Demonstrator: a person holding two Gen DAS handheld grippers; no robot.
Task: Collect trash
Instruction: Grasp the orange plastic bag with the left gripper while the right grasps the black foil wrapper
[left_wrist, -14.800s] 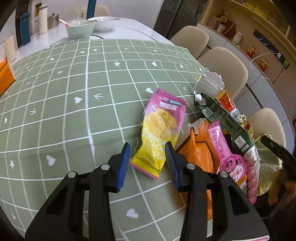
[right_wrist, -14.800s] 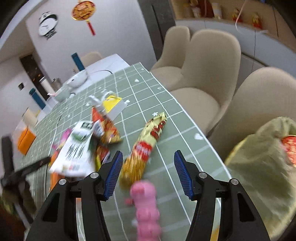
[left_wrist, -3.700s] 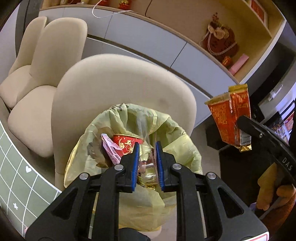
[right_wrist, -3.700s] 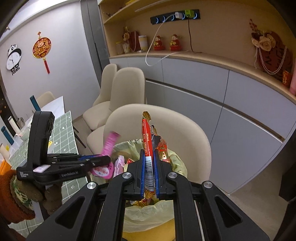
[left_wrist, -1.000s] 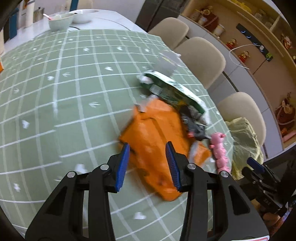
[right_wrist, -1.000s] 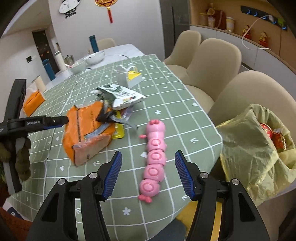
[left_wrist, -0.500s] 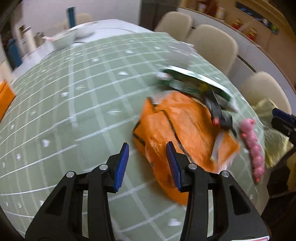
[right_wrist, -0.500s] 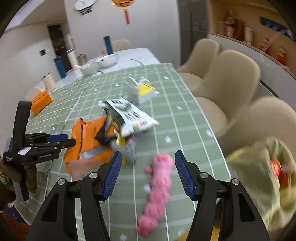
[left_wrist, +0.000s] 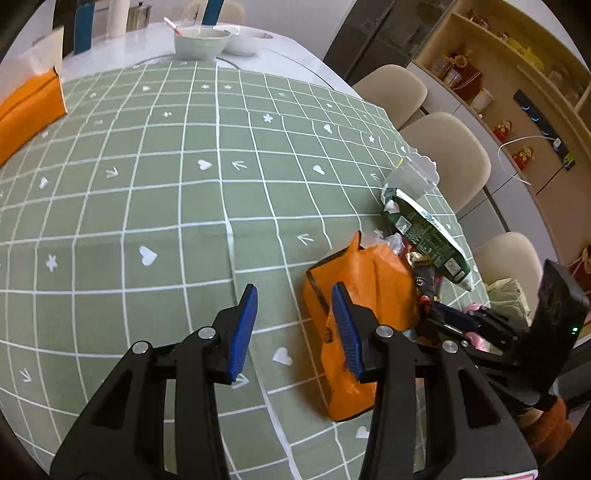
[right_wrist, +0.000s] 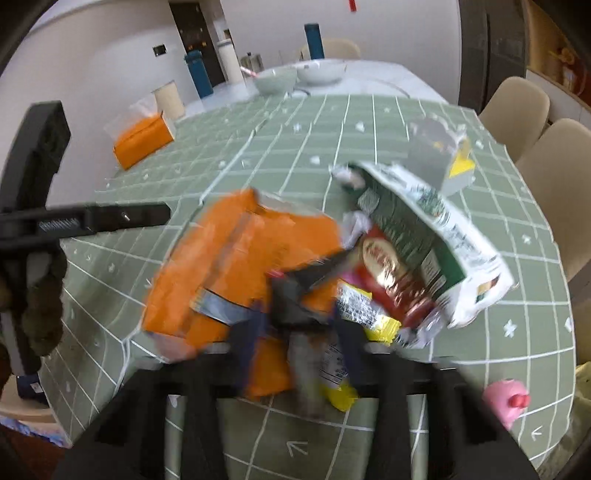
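Two tongs: left tongs (left_wrist: 293, 328) released beside the lengthwise orange bag (left_wrist: 364, 295); right tongs (right_wrist: 299, 332) closing on wrappers (right_wrist: 295, 291).

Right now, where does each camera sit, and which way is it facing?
Left wrist: on the left gripper, looking down at the green tablecloth and orange bag; its jaws, the right gripper and a hand show.
Right wrist: on the right gripper, jaws closing around a dark wrapper; the left gripper shows.
Shared: orange bag, green-and-white packet.
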